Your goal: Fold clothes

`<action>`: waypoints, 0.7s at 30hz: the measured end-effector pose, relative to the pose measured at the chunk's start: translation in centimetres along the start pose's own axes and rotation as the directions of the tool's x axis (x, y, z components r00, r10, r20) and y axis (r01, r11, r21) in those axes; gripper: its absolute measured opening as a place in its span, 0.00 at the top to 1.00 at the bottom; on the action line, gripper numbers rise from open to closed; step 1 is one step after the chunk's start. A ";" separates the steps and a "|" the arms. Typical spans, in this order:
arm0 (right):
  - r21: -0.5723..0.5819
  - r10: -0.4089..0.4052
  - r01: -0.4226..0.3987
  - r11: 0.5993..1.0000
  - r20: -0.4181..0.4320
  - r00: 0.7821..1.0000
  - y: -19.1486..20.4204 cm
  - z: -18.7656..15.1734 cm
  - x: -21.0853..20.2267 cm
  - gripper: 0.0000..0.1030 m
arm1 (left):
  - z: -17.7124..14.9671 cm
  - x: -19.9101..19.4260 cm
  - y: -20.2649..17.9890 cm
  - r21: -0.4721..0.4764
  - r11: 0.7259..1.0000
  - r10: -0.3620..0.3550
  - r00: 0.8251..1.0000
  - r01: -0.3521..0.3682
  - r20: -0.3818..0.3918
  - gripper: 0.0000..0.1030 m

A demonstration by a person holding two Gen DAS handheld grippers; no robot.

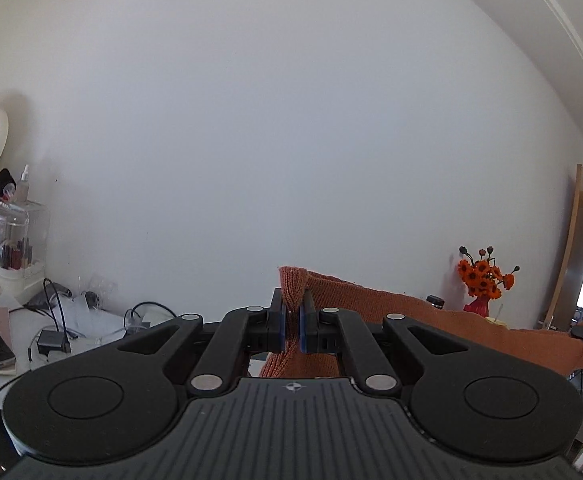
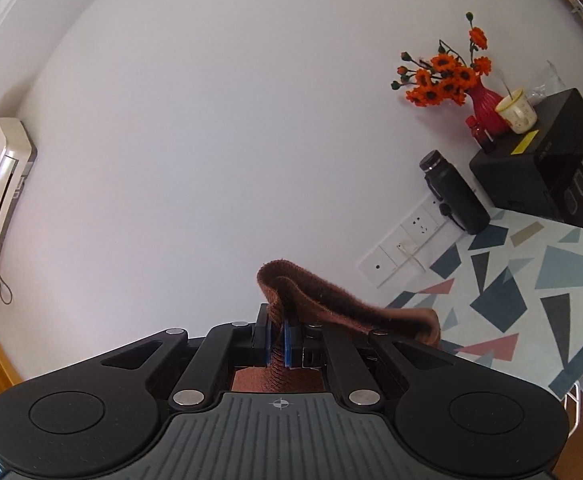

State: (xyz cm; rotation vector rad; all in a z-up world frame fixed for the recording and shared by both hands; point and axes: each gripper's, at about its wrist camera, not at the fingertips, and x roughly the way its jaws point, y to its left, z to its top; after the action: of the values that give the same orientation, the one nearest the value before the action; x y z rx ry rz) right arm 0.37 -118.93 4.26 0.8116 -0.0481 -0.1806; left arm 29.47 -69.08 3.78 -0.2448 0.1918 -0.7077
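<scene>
- Hanging in the air well above the patterned table (image 2: 531, 280), the orange knitted garment (image 1: 371, 308) spans between both tools, its top edge stretched from one to the other.
- Soft, limp and light by my judgement; it will sag unless held at corners or edge.
- Left gripper (image 1: 290, 320): pinching a bunched corner of knit.
- Right gripper (image 2: 277, 338): likewise clamped on a fold.

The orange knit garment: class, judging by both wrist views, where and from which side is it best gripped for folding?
Grip the orange knit garment at its top corners, coming in level. The left gripper and right gripper each pinch a bunched corner, so the cloth spans between them.
</scene>
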 end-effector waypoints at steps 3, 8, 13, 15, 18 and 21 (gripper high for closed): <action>-0.002 0.009 -0.009 1.000 0.013 1.000 0.4 -0.1 -0.1 0.95 | -0.2 0.3 0.7 -0.027 1.000 0.006 1.000 -0.006 -0.005 0.94; -0.075 0.045 -0.042 0.996 0.030 0.999 2.4 0.1 0.5 0.95 | 0.0 0.6 1.4 -0.011 1.000 0.025 1.000 -0.024 0.014 0.94; -0.097 0.014 -0.012 0.995 0.019 1.000 2.5 -0.1 3.7 0.95 | 0.6 2.9 2.5 0.012 1.000 0.022 1.000 -0.022 0.015 0.94; -0.135 0.030 -0.025 0.991 0.038 0.999 3.4 0.4 5.3 0.95 | 1.6 4.1 2.1 0.048 0.999 0.021 0.999 -0.023 0.050 0.94; -0.170 0.056 -0.041 0.985 0.086 0.995 4.6 1.4 7.0 0.95 | 2.8 5.1 1.8 0.037 0.999 0.033 0.993 -0.038 0.110 0.94; -0.164 0.064 -0.044 0.985 0.115 0.991 4.6 1.7 7.7 0.95 | 2.5 5.5 2.2 0.003 0.999 0.050 0.992 -0.050 0.115 0.94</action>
State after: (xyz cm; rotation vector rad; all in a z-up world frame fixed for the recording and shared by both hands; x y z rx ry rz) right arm 8.37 -118.47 8.59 0.6368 -0.1666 -0.1792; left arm 35.53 -70.68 5.05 -0.2736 0.0862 -0.6423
